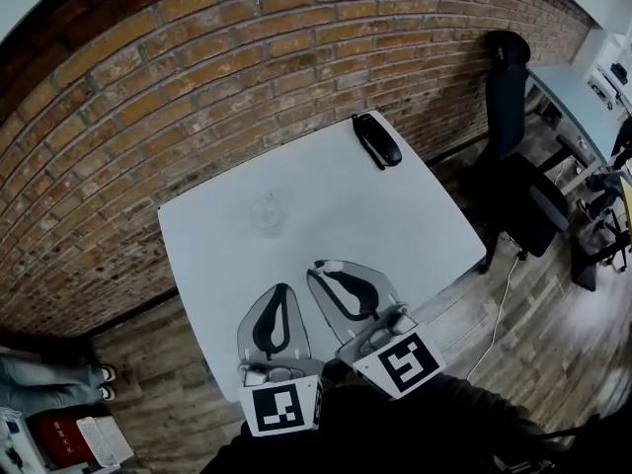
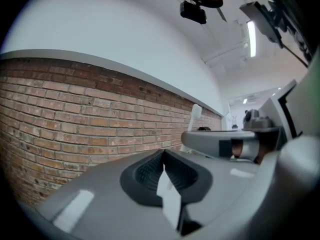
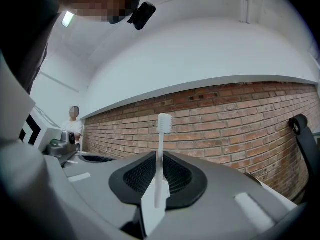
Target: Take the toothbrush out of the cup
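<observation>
My right gripper [image 3: 159, 156] is clamped on a white toothbrush [image 3: 162, 139]. The handle is pinched between the dark ribbed pads, and the bristle head stands upright above the jaw tips, in front of a brick wall [image 3: 225, 129].

My left gripper [image 2: 163, 156] has its jaws pressed together with nothing between them.

In the head view both grippers sit side by side over the near edge of a white table [image 1: 395, 215], the left gripper [image 1: 283, 289] just beside the right gripper [image 1: 321, 268]. The toothbrush [image 1: 332, 265] shows only as a small pale tip at the right gripper's jaws. The clear cup [image 1: 267, 210] stands on the table farther out, well apart from the toothbrush and from both grippers. A black object [image 1: 377, 138] that I cannot identify lies near the table's far corner.
</observation>
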The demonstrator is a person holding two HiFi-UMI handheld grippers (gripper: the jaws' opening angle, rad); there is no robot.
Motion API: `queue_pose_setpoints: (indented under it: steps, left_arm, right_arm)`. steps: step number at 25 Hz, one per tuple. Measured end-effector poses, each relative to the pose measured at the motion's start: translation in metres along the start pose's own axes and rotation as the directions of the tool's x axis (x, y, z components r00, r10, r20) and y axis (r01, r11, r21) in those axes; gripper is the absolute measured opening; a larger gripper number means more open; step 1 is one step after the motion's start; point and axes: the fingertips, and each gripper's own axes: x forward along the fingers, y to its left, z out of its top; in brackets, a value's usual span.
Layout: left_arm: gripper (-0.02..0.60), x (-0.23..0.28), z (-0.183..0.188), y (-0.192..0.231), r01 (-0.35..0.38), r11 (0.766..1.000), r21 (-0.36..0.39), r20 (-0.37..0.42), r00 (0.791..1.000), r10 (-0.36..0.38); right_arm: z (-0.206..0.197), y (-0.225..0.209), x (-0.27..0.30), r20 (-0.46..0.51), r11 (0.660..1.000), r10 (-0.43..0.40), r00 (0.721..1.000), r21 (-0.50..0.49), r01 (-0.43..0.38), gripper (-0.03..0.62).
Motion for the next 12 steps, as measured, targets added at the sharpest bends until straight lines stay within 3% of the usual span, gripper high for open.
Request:
queue_pose_setpoints:
  steps: [12]
  left_arm:
    - [0.009,0.001,0.013,-0.001,-0.054,0.998,0.040,0.029,0.998,0.052]
  right_arm:
    - [0.011,-0.005,0.001,0.045,0.998,0.054,0.998,0.009,-0.054,0.043]
